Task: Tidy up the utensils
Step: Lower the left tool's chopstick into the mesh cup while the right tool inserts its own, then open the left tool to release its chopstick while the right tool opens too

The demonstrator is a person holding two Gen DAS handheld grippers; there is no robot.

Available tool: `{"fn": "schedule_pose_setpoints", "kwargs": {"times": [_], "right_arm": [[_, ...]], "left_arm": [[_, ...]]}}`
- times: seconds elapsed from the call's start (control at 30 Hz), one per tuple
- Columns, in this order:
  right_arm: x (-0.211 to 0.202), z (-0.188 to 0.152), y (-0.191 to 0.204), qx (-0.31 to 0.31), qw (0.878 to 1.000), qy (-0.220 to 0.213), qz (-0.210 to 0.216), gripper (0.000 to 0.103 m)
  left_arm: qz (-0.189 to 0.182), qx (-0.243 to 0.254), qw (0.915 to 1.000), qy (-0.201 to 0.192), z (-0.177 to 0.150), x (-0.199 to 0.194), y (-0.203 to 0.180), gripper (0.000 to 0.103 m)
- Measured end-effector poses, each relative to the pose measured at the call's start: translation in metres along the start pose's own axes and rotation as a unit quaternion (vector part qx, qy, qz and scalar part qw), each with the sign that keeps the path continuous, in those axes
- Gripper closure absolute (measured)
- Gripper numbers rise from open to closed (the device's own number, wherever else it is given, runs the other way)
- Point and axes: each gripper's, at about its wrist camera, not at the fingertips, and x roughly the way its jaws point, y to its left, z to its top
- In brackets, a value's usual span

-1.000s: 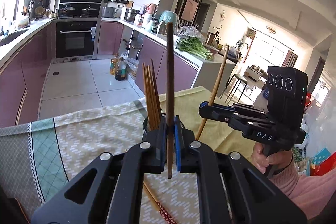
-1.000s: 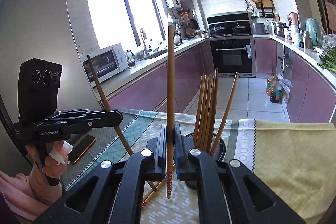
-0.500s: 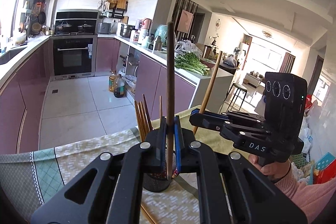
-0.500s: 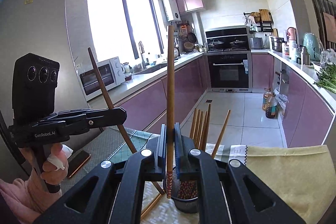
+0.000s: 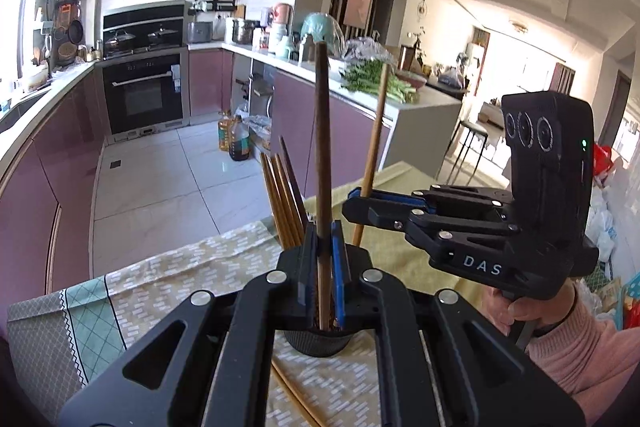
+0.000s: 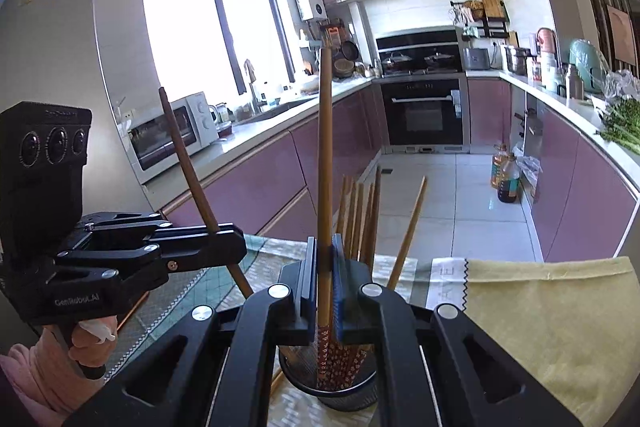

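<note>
My left gripper [image 5: 323, 255] is shut on a dark brown chopstick [image 5: 322, 147], held upright with its lower end inside the black mesh holder [image 5: 320, 341]. My right gripper [image 6: 324, 267] is shut on a lighter chopstick [image 6: 325, 147] with a red patterned end, its tip inside the same holder [image 6: 348, 393]. Several chopsticks [image 6: 360, 219] stand in the holder. The right gripper also shows in the left wrist view [image 5: 356, 205], and the left gripper in the right wrist view [image 6: 236, 247]. Both hover just above the holder's rim.
A loose chopstick [image 5: 296, 393] lies on the patterned tablecloth [image 5: 168, 291] beside the holder. A yellow cloth [image 6: 540, 315] covers the table to the right. A phone [image 6: 128, 311] lies under the left gripper. Kitchen counters and floor lie beyond the table edge.
Both grippers have come down over the holder with their chopsticks. The chopstick tips, above the table a second ago, are now inside the holder.
</note>
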Motion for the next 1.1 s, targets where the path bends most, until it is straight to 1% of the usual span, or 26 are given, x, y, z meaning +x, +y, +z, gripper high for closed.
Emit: {"fn": "schedule_pose_setpoints", "kwargs": {"times": [0.2, 0.3, 0.4, 0.5, 0.67, 0.77, 0.83, 0.9, 0.93, 1.03, 1.07, 1.1], "right_arm": [[0.016, -0.010, -0.004, 0.007, 0.999, 0.036, -0.003, 0.097], [0.026, -0.014, -0.004, 0.008, 0.998, 0.054, -0.006, 0.097], [0.034, -0.017, -0.006, 0.014, 0.998, 0.065, -0.009, 0.097], [0.038, -0.016, -0.007, 0.020, 0.998, 0.067, -0.012, 0.097], [0.042, -0.013, -0.010, 0.029, 0.997, 0.068, -0.017, 0.095], [0.042, -0.013, -0.013, 0.035, 0.997, 0.065, -0.018, 0.095], [0.040, -0.014, -0.012, 0.037, 0.997, 0.062, -0.019, 0.095], [0.036, -0.015, -0.011, 0.038, 0.997, 0.058, -0.016, 0.094], [0.033, -0.015, -0.009, 0.036, 0.998, 0.055, -0.015, 0.093], [0.019, -0.021, -0.004, 0.024, 0.999, 0.046, -0.005, 0.083], [0.013, -0.023, 0.001, 0.013, 0.999, 0.041, 0.001, 0.075], [0.008, -0.025, 0.006, 0.001, 0.999, 0.039, 0.004, 0.070]], "left_arm": [[0.002, 0.004, 0.9992, 0.040, -0.010, 0.017, 0.005, 0.095], [0.001, -0.002, 0.9982, 0.060, -0.012, 0.028, 0.011, 0.095], [0.006, -0.008, 0.9976, 0.068, -0.011, 0.039, 0.015, 0.095], [0.010, -0.015, 0.9971, 0.075, -0.012, 0.048, 0.019, 0.095], [0.010, -0.025, 0.9967, 0.076, -0.012, 0.056, 0.025, 0.095], [0.015, -0.029, 0.9968, 0.073, -0.015, 0.056, 0.025, 0.089], [0.018, -0.033, 0.9969, 0.069, -0.018, 0.053, 0.027, 0.088], [0.027, -0.039, 0.9970, 0.061, -0.021, 0.048, 0.028, 0.082], [0.033, -0.042, 0.9972, 0.053, -0.024, 0.044, 0.030, 0.081], [0.042, -0.048, 0.9974, 0.034, -0.034, 0.028, 0.031, 0.078], [0.044, -0.047, 0.9975, 0.028, -0.037, 0.023, 0.032, 0.074], [0.047, -0.046, 0.9976, 0.023, -0.041, 0.018, 0.032, 0.070]]}}
